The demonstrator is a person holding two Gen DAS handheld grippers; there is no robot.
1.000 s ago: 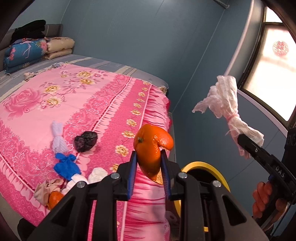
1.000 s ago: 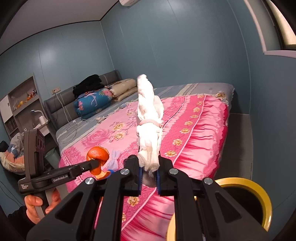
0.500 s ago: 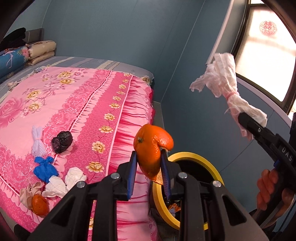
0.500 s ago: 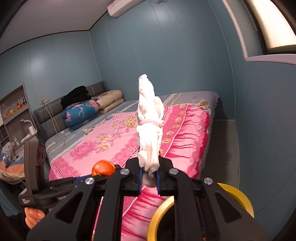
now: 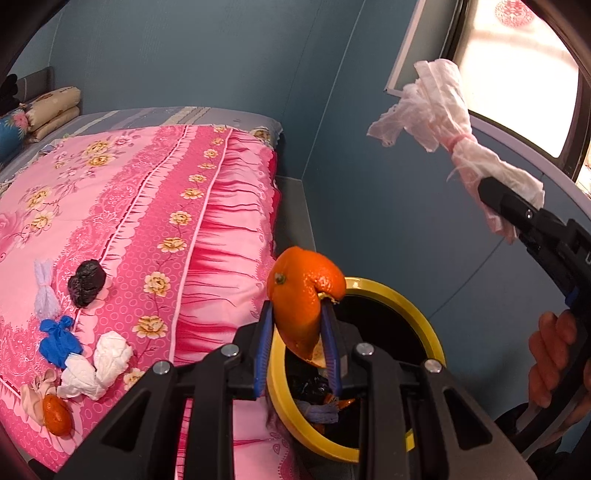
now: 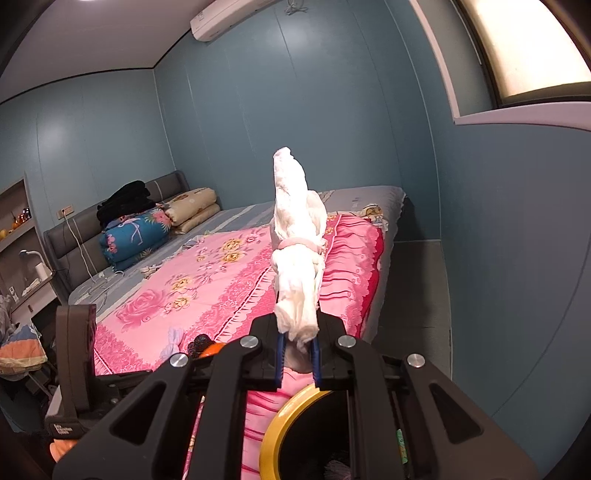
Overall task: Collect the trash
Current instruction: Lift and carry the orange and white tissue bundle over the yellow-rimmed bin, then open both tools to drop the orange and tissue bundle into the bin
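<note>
Orange peel (image 5: 301, 301) sat pinched in my left gripper (image 5: 297, 345), its fingers narrow on it, right over the yellow-rimmed bin (image 5: 424, 325) beside the bed (image 5: 155, 206). My right gripper (image 6: 298, 356) was clamped tight on a tied white tissue wad (image 6: 297, 258), up near the bin's far side. To do the drop well, I judged: get each item inside the rim before letting go, peel first, wad after. More scraps lay on the bed: tissues (image 5: 94, 367), blue wad (image 5: 59, 341), dark lump (image 5: 86, 282), etc. Lettering on left gripper handle too small to read; red window decal (image 5: 515, 11) unreadable.
</note>
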